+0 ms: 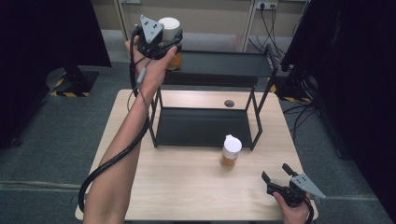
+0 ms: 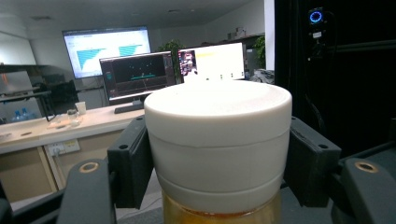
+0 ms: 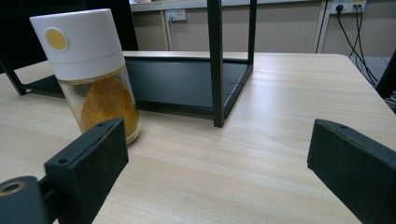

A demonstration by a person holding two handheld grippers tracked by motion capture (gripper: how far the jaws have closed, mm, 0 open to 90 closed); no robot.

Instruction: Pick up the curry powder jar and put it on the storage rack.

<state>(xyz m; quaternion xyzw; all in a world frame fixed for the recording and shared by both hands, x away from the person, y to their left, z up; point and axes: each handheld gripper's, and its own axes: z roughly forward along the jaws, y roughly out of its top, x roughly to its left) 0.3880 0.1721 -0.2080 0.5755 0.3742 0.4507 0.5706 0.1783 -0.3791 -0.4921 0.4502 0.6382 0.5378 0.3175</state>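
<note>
Two white-capped glass jars of orange powder are counted. One (image 2: 217, 140) is clamped by the left gripper (image 1: 161, 41) over the black metal two-tier shelf (image 1: 219, 65). The other (image 1: 230, 151) is left standing on the pale wooden table (image 1: 187, 186), with the right gripper (image 1: 276, 173) held wide open, empty.

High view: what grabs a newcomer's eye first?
The left gripper, raised at the left end of the black shelf's top tier, is clamped on a white-capped jar of amber contents. A second jar stands on the table before the shelf, with the right gripper open nearby.

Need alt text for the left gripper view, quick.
The left gripper is shut on a jar's white lid, jaws pressing both sides, amber contents just visible below. Behind it are lit monitors on a desk.
</note>
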